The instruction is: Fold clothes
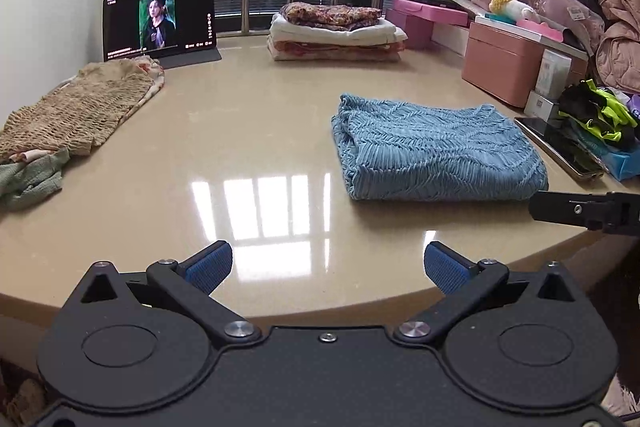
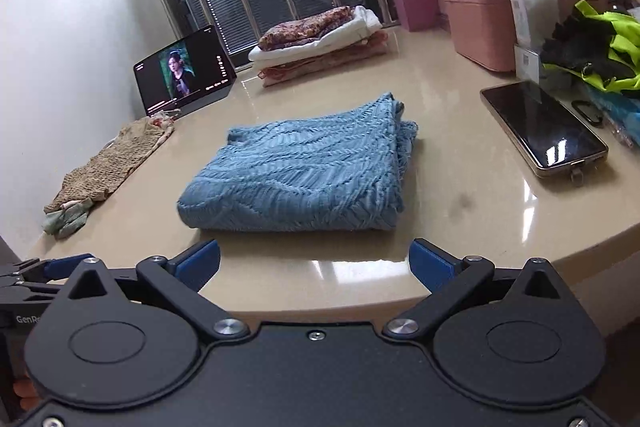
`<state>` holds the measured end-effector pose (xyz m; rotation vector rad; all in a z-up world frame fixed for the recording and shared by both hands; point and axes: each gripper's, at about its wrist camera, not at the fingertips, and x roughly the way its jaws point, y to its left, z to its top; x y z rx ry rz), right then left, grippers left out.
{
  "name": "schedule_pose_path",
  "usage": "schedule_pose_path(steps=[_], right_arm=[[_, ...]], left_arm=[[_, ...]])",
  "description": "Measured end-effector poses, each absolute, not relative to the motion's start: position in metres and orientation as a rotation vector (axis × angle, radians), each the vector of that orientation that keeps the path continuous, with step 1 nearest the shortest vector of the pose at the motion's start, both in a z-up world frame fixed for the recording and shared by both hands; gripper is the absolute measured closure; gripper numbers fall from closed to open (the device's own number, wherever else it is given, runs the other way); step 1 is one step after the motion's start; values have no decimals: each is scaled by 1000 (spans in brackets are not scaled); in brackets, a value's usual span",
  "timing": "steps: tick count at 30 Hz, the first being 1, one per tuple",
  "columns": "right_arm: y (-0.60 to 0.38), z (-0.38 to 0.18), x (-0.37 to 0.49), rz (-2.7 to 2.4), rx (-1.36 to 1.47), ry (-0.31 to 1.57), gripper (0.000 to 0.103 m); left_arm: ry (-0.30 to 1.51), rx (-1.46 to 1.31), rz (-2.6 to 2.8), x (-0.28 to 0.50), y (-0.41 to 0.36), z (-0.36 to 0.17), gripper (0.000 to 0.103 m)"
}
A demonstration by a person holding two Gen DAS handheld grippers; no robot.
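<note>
- Beige and glossy, the surface (image 1: 248, 131) carries everything we work with, and we judge its near middle is kept bare as room for folding.
- Along the far edge by the window a stack of folded clothes (image 1: 334, 31) sits well apart from the work area; we take it for the finished pile.
- Just ahead lies the blue knit top (image 2: 304, 171), already folded into a flat rectangle near the front edge, within easy reach of both pairs of tongs.
- At the left a tan knit garment (image 1: 76, 107) lies spread over other loose pieces, not yet folded; we read these as the ones waiting.
- Our left tongs (image 1: 328, 267) hang spread wide and empty over the near edge; our right tongs (image 2: 314, 261) are likewise parted with nothing between them, just short of the blue top.
- From the left wrist view we see the green crumpled piece (image 1: 28, 179) plainly and a black part of the other tool at the right margin; from the right wrist view we get the whole phone (image 2: 544, 127) beside the blue top.
</note>
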<state>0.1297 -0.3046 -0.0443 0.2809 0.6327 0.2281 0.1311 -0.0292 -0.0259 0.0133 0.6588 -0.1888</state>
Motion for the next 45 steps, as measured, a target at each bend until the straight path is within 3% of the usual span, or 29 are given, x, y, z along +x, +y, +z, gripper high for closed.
schedule_pose_path(steps=[11, 23, 27, 33, 38, 45], right_arm=[[-328, -50, 155, 187, 327, 644, 1], [-358, -57, 221, 194, 457, 682, 9], [-361, -61, 238, 207, 490, 702, 15], [-350, -64, 252, 230, 488, 708, 32], [-346, -66, 258, 222, 499, 714, 57], [-353, -72, 256, 238, 564, 714, 73]], left_arm=[[659, -54, -178, 169, -24, -19, 0], [741, -182, -195, 255, -37, -31, 3], [770, -217, -228, 276, -38, -41, 13], [770, -171, -254, 296, -52, -42, 27], [783, -219, -273, 301, -58, -43, 62], [793, -303, -298, 302, -52, -47, 74]])
